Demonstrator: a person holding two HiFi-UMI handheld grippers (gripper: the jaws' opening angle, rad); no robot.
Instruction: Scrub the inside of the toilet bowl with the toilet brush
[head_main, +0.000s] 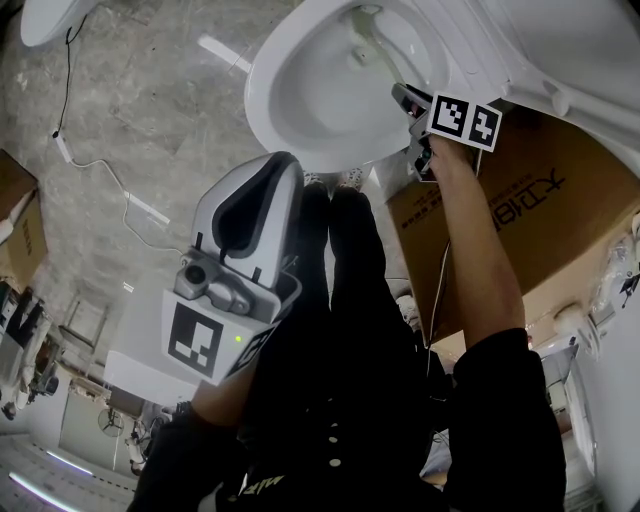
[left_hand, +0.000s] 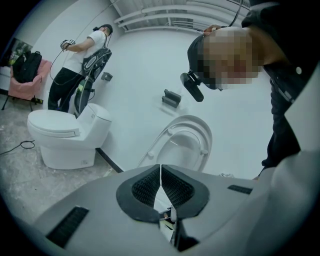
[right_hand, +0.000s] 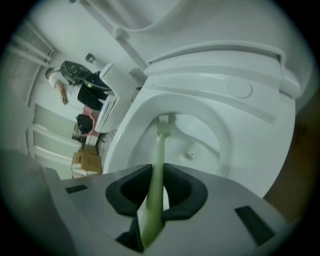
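A grey concrete floor (head_main: 150, 120) surrounds the white toilet bowl (head_main: 262, 95). Above the bowl's rim, the right gripper (right_hand: 156, 176) is clamped on the green toilet brush (right_hand: 160, 145), whose head reaches inside the bowl. The left gripper (left_hand: 160, 172), with its jaws together and nothing between them, hangs apart from the bowl.

Green brush (right_hand: 158, 150) — white bowl (right_hand: 250, 145)
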